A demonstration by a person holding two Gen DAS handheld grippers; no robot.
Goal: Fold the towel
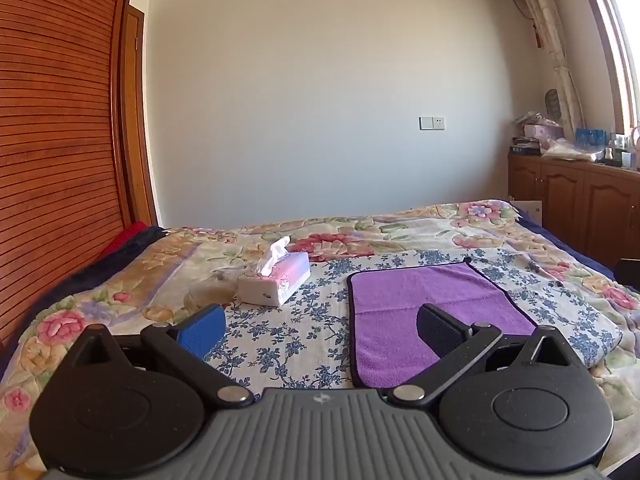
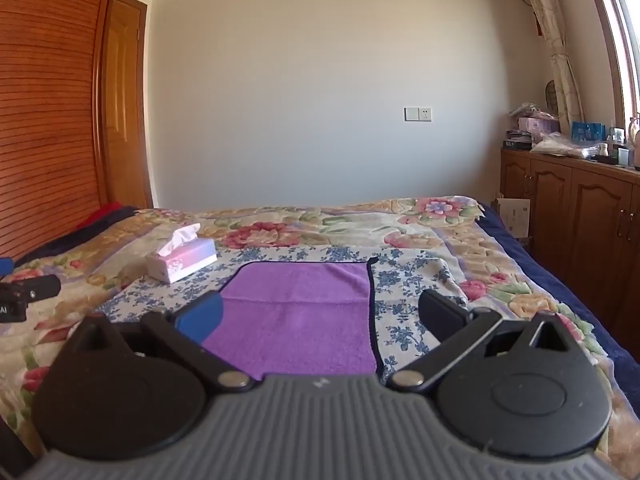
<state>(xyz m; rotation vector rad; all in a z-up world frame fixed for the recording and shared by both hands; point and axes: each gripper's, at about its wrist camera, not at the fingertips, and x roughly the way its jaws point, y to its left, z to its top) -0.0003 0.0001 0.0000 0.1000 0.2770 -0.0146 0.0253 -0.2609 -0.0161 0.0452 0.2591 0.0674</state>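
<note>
A purple towel [image 1: 416, 300] with a dark border lies flat on the blue-flowered cloth on the bed, a crease across its middle. It also shows in the right wrist view [image 2: 304, 312]. My left gripper [image 1: 320, 330] is open and empty, held above the bed just left of the towel's near left edge. My right gripper [image 2: 320, 318] is open and empty, above the towel's near right part; its blue finger [image 2: 202, 320] is over the towel, its black finger [image 2: 440, 314] is right of it.
A tissue box [image 1: 276, 282] stands on the bed left of the towel, also in the right wrist view [image 2: 182, 260]. A wooden headboard [image 1: 52, 160] is at the left. Wooden cabinets [image 2: 580, 216] with clutter stand at the right. The left gripper's body [image 2: 24, 296] shows at the left edge.
</note>
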